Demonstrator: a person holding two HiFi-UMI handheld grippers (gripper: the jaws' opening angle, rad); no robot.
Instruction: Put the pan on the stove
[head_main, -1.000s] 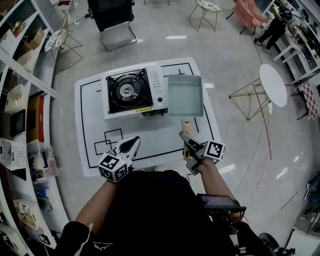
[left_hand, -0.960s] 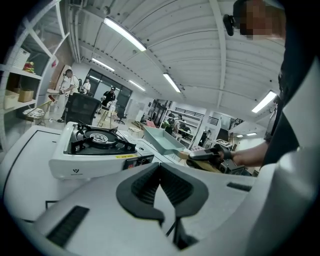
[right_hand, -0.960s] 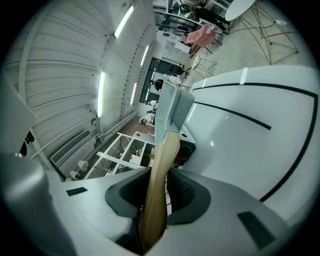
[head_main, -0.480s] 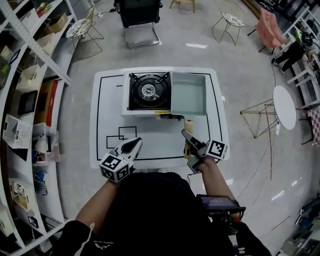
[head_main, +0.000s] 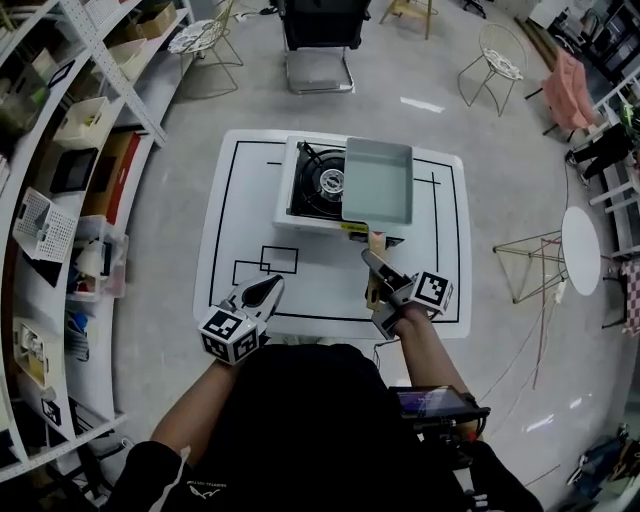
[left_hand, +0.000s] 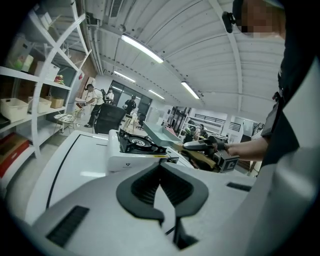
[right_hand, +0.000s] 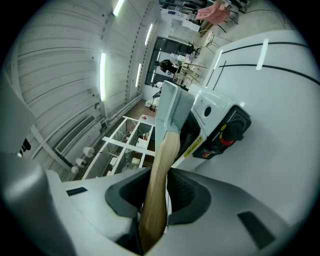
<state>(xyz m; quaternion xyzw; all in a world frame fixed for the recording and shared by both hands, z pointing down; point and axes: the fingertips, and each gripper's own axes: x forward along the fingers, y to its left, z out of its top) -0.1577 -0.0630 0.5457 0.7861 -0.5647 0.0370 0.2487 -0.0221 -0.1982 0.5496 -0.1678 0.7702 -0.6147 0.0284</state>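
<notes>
Jaws of right gripper (head_main: 372, 265) tight on handle (right_hand: 162, 165) of pan (head_main: 378, 182).

On the white square table (head_main: 225, 230) with black line markings, the white portable gas stove (head_main: 312, 188) has a black burner top, the square metal pan (head_main: 377, 181) over it is pale grey-green with a light-brown wooden handle (right_hand: 162, 170), and the marker cubes (head_main: 230, 335) show black-and-white squares.

The pan (head_main: 377, 180), gripped ahead of the right tongs (head_main: 372, 265), has moved leftward from beside the stove (head_main: 310, 185) to partly over its burner.
</notes>
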